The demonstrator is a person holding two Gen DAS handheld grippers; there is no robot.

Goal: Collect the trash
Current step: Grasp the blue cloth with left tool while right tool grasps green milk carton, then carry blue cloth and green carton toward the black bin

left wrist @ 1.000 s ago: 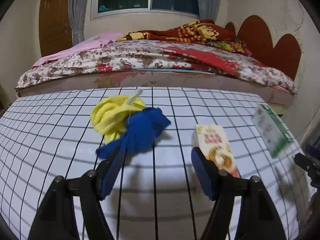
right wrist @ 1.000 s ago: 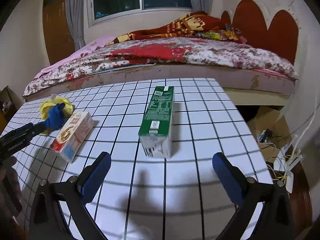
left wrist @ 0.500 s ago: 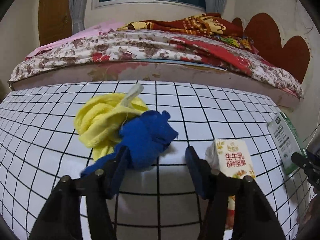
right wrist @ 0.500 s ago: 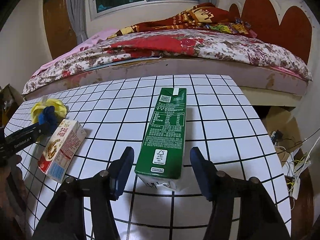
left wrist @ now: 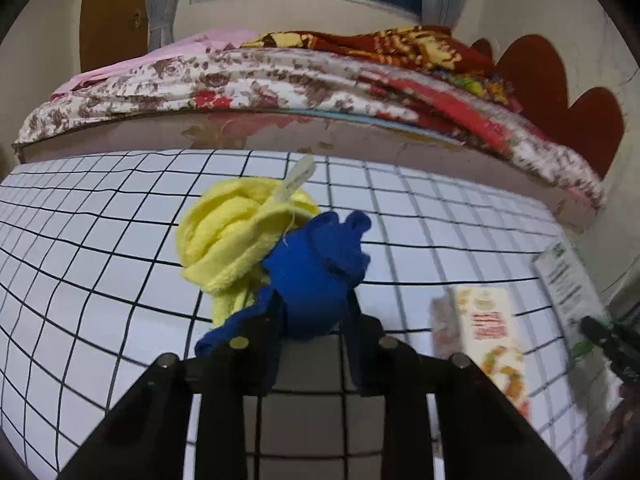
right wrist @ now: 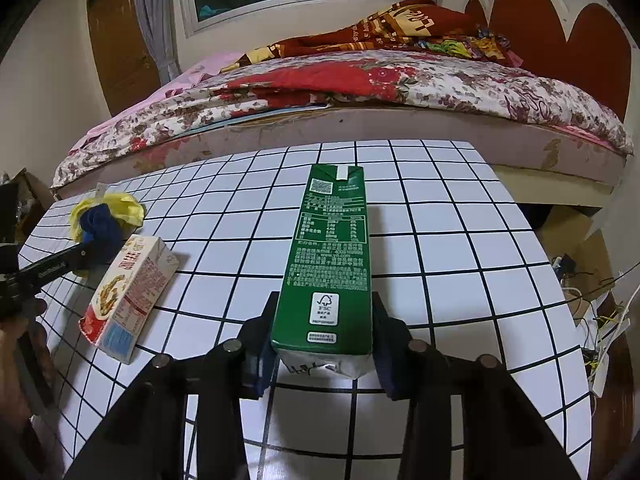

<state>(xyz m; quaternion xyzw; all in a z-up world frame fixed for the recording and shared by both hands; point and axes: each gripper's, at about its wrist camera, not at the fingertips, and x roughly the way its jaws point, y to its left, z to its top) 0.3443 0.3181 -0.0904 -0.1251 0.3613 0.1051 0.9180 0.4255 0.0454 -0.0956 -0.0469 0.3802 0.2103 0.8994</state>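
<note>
A crumpled blue cloth (left wrist: pixel 320 268) lies against a yellow cloth (left wrist: pixel 236 236) on the white grid table (left wrist: pixel 100 280). My left gripper (left wrist: pixel 314 320) is shut on the blue cloth. A green carton (right wrist: pixel 332 256) lies flat in the middle of the table; my right gripper (right wrist: pixel 324 336) is shut on its near end. A white and red milk carton (right wrist: pixel 128 296) lies on its side between them, also in the left wrist view (left wrist: pixel 492 340). The cloths show small in the right wrist view (right wrist: pixel 104 220).
A bed (right wrist: pixel 360 92) with floral and red blankets runs along the table's far edge. Cables and boxes (right wrist: pixel 584 280) lie on the floor to the right of the table. A brown door (left wrist: pixel 108 12) stands at the back left.
Both grippers moved forward and closed: the left onto the blue cloth, the right onto the near end of the green carton.
</note>
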